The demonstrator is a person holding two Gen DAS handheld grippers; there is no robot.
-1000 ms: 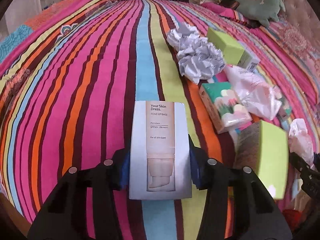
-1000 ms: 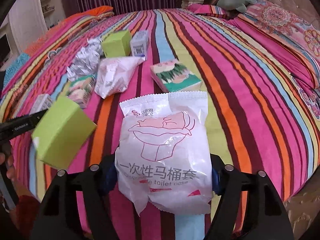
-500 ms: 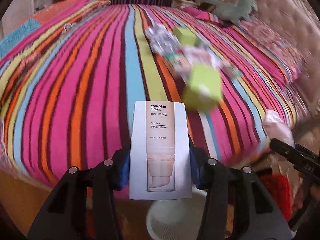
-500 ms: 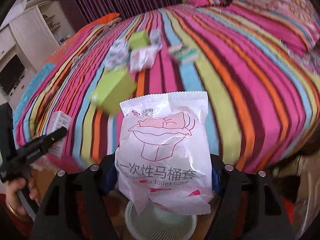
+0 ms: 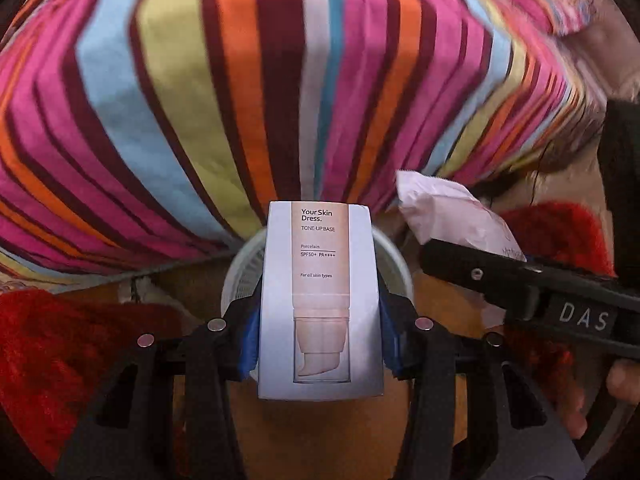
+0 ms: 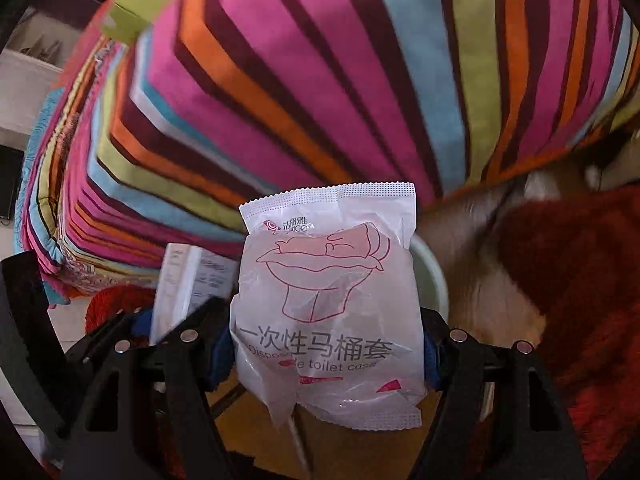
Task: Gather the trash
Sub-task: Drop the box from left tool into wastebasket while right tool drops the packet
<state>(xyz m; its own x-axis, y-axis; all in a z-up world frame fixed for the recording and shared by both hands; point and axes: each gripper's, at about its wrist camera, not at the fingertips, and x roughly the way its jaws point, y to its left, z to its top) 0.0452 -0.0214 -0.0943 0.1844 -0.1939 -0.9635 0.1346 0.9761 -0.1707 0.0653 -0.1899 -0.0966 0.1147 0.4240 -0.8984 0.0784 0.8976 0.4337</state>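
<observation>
Left gripper [image 5: 320, 340]: clamped on an upright white cardboard skincare box [image 5: 318, 300], pads pressing its two sides.
Right gripper [image 6: 326, 354]: closed on a soft translucent white plastic toilet-cover packet [image 6: 330, 304], squeezed at the waist.
Bin: pale round slatted plastic wastebasket [image 5: 394, 254] on the floor, right below both loads, beside the striped bedspread [image 5: 200, 100].
Progress: two pieces carried to the bin, neither released yet; dropping them seems next.
Left to do: at least a lime-green box [image 6: 140, 4] lies on the bed.
Left view only: the person's fingers [image 5: 624, 380].
Right view only: that green box, white shelving at the left edge.
</observation>
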